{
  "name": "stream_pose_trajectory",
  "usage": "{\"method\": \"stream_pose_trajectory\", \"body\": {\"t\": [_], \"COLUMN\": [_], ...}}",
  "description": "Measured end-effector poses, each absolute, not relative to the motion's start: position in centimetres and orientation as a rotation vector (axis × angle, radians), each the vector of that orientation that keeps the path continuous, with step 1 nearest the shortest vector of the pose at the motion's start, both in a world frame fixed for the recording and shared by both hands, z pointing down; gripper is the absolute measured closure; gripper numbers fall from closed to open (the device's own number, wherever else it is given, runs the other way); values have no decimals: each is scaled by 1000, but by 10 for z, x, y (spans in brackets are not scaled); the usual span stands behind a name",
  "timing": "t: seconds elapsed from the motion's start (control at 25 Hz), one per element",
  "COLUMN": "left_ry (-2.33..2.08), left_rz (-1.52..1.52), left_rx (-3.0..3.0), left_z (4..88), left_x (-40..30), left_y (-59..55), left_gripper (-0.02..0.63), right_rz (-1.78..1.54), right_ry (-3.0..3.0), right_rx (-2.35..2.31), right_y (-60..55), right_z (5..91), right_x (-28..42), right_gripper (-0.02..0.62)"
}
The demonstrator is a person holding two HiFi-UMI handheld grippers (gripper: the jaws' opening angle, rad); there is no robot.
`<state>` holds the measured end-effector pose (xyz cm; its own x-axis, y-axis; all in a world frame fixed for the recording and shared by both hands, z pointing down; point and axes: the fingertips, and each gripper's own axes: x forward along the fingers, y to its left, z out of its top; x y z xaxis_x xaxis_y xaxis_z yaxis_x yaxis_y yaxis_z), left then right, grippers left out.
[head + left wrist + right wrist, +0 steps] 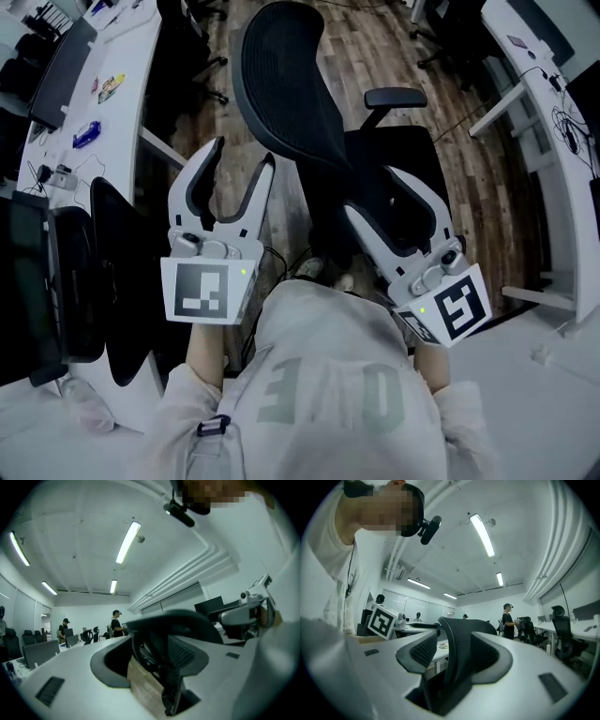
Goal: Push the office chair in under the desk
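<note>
A black office chair with a mesh back (286, 94) and a padded armrest (394, 97) stands on the wooden floor in front of me. My left gripper (241, 155) is open at the left edge of the backrest, and only floor shows between its fingers in the head view. In the left gripper view the chair (173, 634) fills the gap between the jaws. My right gripper (375, 192) is open over the chair's lower back. In the right gripper view the backrest's edge (457, 648) stands between the jaws, and no pad visibly presses on it.
A white desk (141, 56) with a monitor (61, 66) and small items runs along the left. Another white desk (534, 94) with cables runs along the right. A second dark chair (122, 272) stands at my left. Several people (508, 618) stand far off in the room.
</note>
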<state>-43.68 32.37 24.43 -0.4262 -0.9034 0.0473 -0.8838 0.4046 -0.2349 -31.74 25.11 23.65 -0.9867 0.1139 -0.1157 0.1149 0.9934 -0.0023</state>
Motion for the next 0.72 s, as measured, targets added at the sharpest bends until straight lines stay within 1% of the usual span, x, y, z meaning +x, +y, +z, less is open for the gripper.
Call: {"method": "stream_pose_trajectory", "body": {"t": [0.04, 0.2, 0.36, 0.6, 0.64, 0.68, 0.72], "left_ry": [2597, 2664, 2688, 2676, 2671, 2664, 2654], "left_rz": [-327, -242, -213, -306, -319, -329, -336], "left_rx": [-1629, -1634, -1694, -1709, -1710, -1708, -1705], "left_z": [256, 290, 306, 316, 316, 315, 313], "left_x": [-448, -485, -510, -522, -524, -525, -525], "left_y": [322, 307, 289, 265, 262, 259, 257], "left_gripper": [374, 374, 373, 374, 374, 376, 383], "right_rz": [-18, -7, 46, 122, 149, 168, 177], "right_ry": [3033, 3087, 3120, 3150, 3156, 3161, 3165], "right_rx": [171, 175, 114, 22, -4, -27, -38], "right_y": [252, 260, 262, 259, 257, 255, 255], "right_z": [240, 257, 270, 285, 287, 288, 289], "right_x": [-322, -337, -348, -364, -367, -369, -370], "right_gripper": [383, 383, 383, 385, 390, 435, 441]}}
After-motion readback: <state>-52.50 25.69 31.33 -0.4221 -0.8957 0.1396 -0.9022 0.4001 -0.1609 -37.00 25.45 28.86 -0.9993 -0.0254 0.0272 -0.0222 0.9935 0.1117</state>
